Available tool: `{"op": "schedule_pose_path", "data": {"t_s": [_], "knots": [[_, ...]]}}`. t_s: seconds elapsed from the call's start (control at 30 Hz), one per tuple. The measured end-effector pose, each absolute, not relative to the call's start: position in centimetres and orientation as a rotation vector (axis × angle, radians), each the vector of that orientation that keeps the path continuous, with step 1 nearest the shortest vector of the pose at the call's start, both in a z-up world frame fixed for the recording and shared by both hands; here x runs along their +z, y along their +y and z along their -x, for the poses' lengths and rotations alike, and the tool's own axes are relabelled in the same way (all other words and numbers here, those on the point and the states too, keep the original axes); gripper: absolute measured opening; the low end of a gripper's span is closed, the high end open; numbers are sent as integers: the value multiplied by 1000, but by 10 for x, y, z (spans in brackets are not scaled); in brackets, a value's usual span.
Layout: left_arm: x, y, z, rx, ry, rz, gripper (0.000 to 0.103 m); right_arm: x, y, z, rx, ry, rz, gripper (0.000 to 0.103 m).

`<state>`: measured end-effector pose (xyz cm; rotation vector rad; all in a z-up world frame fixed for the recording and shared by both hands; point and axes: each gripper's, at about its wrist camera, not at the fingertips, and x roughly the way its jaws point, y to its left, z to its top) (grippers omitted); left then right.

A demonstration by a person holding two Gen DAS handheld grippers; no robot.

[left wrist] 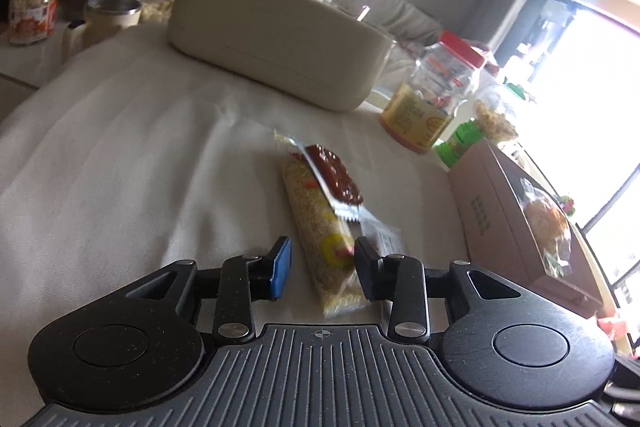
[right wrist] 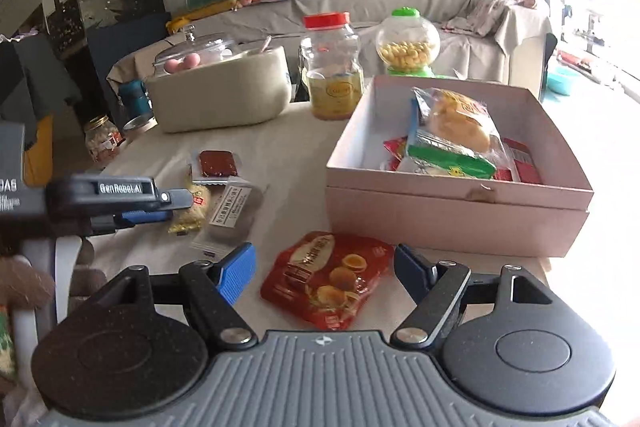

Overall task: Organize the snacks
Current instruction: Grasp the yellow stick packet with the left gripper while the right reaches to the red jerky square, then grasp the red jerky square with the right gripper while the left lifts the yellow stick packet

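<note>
A red biscuit packet lies flat on the cloth-covered surface between the spread fingers of the right gripper, its long axis running from the near left toward the far right, neither pad touching it. Just beyond it stands the open pink box, already holding several wrapped snacks. To the left, the left gripper is open around the near end of a yellow noodle-snack bar, which lies lengthwise, pointing away from the gripper and slightly left; the right pad looks to be against the wrapper, the left pad apart from it. A small dark-red packet rests across the bar's far half, and a clear-wrapped packet lies alongside. A cream container and a red-lidded jar stand farther back.
</note>
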<state>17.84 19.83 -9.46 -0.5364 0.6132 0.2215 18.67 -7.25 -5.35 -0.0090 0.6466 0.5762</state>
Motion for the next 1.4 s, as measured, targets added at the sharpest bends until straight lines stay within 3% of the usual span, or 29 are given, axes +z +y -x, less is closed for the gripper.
{"op": "schedule_pose_path", "data": {"t_s": [0.2, 0.33, 0.43, 0.5, 0.7, 0.97, 1.17, 1.27, 1.4], "knots": [[-80, 195, -220, 248, 720, 374, 39, -59, -70, -185, 582, 652, 21, 77], [-88, 192, -228, 210, 773, 278, 46, -57, -65, -183, 577, 648, 63, 77], [-92, 194, -215, 158, 763, 247, 42, -47, -54, -183, 603, 626, 117, 77], [-91, 200, -199, 136, 761, 268, 34, -34, -43, -186, 649, 604, 139, 77], [-85, 213, -138, 139, 776, 315, 33, -12, 15, -230, 732, 666, 133, 86], [-86, 215, -103, 127, 778, 292, 34, -44, 102, -283, 765, 742, 228, 86], [-86, 208, -110, 137, 796, 254, 34, -74, 137, -302, 746, 839, 265, 72], [-86, 208, -111, 138, 798, 261, 34, -69, 143, -284, 768, 794, 368, 51], [-86, 207, -112, 145, 803, 252, 34, -44, 123, -264, 846, 789, 286, 48]]}}
